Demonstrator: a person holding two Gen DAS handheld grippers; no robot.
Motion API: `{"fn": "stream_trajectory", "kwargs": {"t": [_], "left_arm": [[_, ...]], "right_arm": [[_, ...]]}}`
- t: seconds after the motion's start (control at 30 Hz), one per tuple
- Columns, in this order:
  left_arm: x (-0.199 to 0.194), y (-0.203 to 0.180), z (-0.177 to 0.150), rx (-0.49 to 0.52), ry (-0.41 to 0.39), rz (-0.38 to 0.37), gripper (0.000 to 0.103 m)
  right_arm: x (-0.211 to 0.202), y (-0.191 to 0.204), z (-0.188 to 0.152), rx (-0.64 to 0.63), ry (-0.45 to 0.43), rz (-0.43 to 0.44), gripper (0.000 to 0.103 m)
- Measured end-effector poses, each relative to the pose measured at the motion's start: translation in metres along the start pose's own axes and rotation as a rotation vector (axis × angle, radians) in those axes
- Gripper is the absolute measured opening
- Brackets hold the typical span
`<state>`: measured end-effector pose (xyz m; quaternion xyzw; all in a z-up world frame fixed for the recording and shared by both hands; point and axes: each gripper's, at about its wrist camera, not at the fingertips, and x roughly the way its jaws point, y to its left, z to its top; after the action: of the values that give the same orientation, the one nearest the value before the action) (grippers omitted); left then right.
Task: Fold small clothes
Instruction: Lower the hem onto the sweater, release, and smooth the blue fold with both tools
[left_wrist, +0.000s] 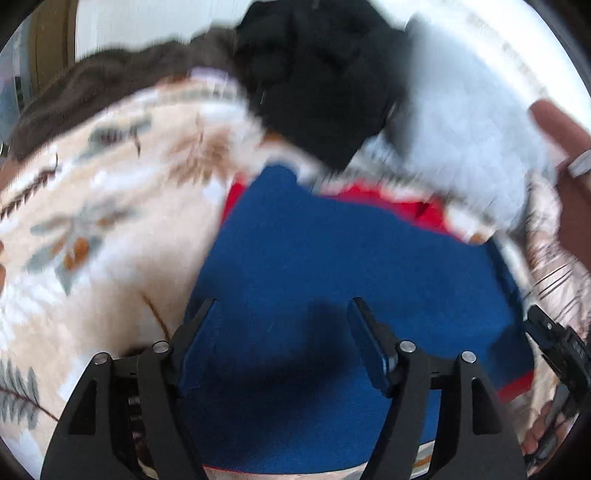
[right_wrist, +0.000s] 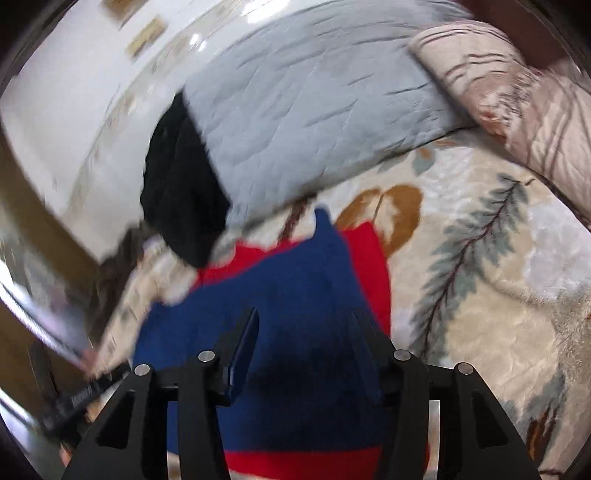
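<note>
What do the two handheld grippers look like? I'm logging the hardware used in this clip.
Both the left gripper and right gripper are matte black, with angular linkage arms joined by round silver pins and flat blue-tinted fingers. No cables or sleeves are visible.

Garment (right_wrist: 295, 295) on blanket (right_wrist: 480, 295) — pillow (right_wrist: 314, 110) behind.

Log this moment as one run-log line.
left gripper: open, over blue garment | right gripper: open, over same | red garment: under blue | surface: leaf-print blanket | both views blurred
</note>
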<state>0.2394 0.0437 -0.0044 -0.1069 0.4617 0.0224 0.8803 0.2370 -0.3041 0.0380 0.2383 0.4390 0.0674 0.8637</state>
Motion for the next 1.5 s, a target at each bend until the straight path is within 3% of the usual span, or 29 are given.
{"fn": "stream_trajectory", "kwargs": {"t": [0.03, 0.07, 0.13, 0.17, 0.27, 0.37, 0.47, 0.53, 0.6, 0.7, 0.83, 0.9, 1.03, 1.13, 1.27, 1.43, 1.5], "left_arm": [[0.012, 0.001, -0.003, -0.003, 0.045, 0.011, 0.074], [0.013, 0.002, -0.004, 0.000, 0.032, 0.023, 0.078], [0.006, 0.001, -0.001, 0.000, 0.032, 0.020, 0.077], [0.000, 0.001, 0.000, -0.007, 0.024, 0.006, 0.077], [-0.019, 0.001, 0.001, -0.021, -0.037, -0.040, 0.077], [-0.018, -0.005, -0.001, 0.016, -0.022, -0.035, 0.077], [0.009, -0.004, -0.005, 0.040, 0.063, 0.032, 0.080], [0.006, -0.004, -0.005, 0.039, 0.053, 0.033, 0.081], [-0.005, 0.000, -0.002, 0.013, 0.028, -0.007, 0.081], [-0.014, 0.007, 0.001, -0.018, -0.005, -0.028, 0.081], [0.012, 0.010, -0.004, -0.023, 0.085, -0.003, 0.081], [0.004, 0.005, -0.002, -0.011, 0.061, 0.009, 0.081], [-0.013, 0.005, 0.001, -0.026, -0.002, -0.046, 0.081], [-0.006, 0.005, 0.002, -0.021, 0.031, -0.055, 0.081], [0.010, 0.005, -0.001, -0.002, 0.077, -0.009, 0.081], [-0.002, 0.011, 0.001, -0.049, 0.055, -0.067, 0.081], [0.006, 0.012, -0.001, -0.040, 0.078, -0.044, 0.081]], "right_arm": [[0.010, 0.000, -0.004, -0.009, 0.045, -0.032, 0.052], [0.020, -0.003, -0.011, -0.018, 0.102, -0.069, 0.049], [0.021, -0.003, -0.016, -0.059, 0.088, -0.127, 0.045], [0.017, 0.002, -0.015, -0.070, 0.079, -0.136, 0.050], [0.000, 0.019, -0.014, -0.103, 0.007, -0.023, 0.050], [0.013, 0.033, -0.022, -0.141, 0.071, 0.063, 0.049], [0.045, 0.043, -0.039, -0.221, 0.199, -0.028, 0.048], [0.043, 0.052, -0.044, -0.286, 0.159, -0.069, 0.047], [0.034, 0.052, -0.034, -0.260, 0.129, -0.062, 0.045], [0.013, 0.035, -0.019, -0.161, 0.039, -0.055, 0.050], [0.033, 0.002, -0.021, -0.070, 0.154, -0.118, 0.047], [0.027, 0.004, -0.020, -0.080, 0.125, -0.106, 0.047], [0.014, -0.004, -0.008, -0.003, 0.049, -0.056, 0.049], [0.019, -0.027, -0.005, 0.107, 0.053, -0.047, 0.049], [0.024, -0.018, -0.008, 0.028, 0.072, -0.107, 0.048], [0.005, -0.014, 0.000, 0.046, -0.042, -0.078, 0.053], [0.017, -0.020, -0.003, 0.068, 0.021, -0.092, 0.055]]}}
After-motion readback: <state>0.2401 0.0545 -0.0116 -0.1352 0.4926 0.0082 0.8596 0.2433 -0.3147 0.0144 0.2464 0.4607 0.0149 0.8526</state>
